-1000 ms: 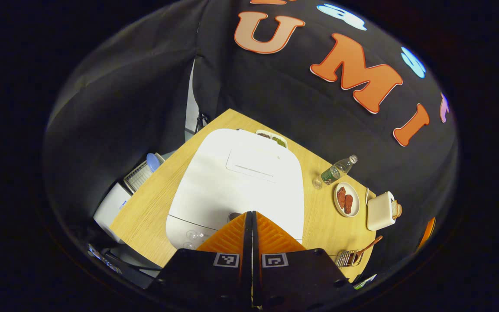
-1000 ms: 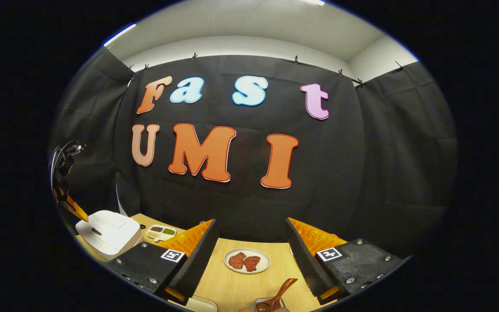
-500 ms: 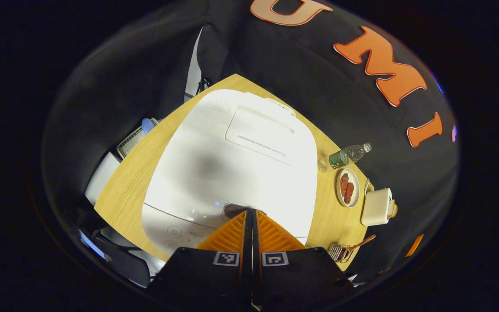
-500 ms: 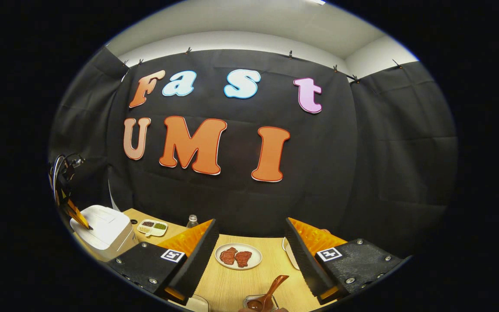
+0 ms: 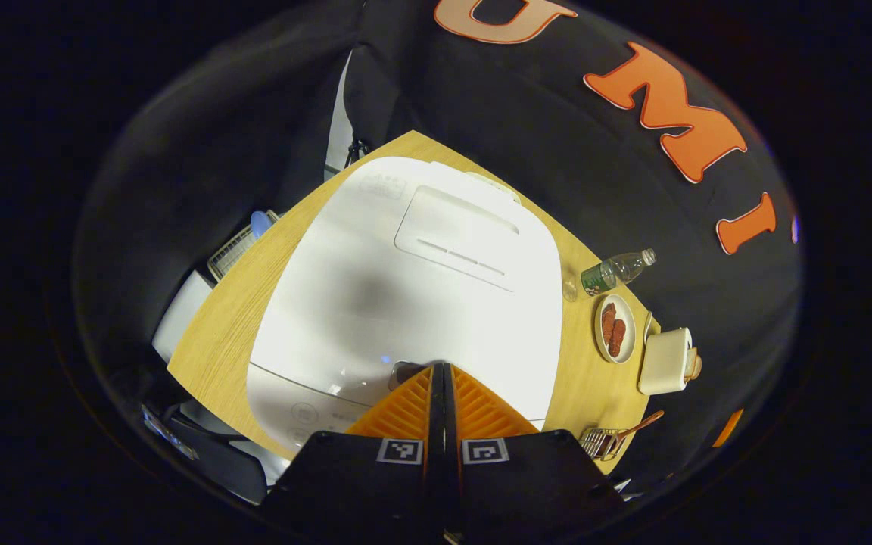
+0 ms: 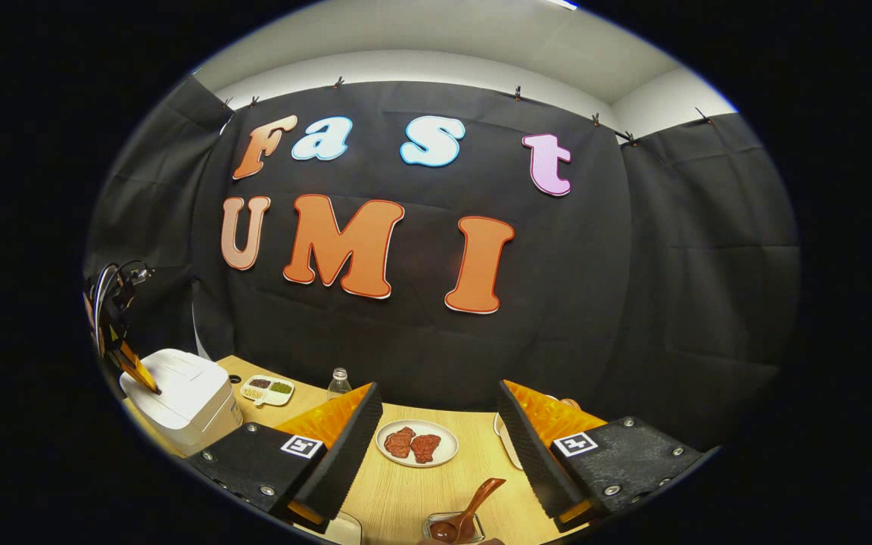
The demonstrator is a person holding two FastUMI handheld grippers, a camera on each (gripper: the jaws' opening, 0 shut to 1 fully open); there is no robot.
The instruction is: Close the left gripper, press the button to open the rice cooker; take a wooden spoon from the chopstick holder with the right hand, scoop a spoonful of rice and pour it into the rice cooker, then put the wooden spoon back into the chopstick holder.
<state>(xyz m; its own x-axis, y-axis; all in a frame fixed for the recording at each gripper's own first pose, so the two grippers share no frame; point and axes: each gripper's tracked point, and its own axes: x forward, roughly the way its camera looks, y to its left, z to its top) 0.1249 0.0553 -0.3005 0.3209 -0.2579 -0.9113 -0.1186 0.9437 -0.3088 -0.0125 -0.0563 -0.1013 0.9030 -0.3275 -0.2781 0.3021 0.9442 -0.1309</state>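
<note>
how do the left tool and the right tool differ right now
The left tool has its two fingers pressed together, while the right tool has its fingers spread wide. The left tool's tip sits at the button on the white rice cooker; the right tool hangs above the table, touching nothing, with the wooden spoon below it. Both carry square markers.

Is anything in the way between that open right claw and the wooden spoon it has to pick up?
Nothing visible is. The right gripper hangs open above the wooden spoon, which stands in the chopstick holder; between them is only bare table.
</note>
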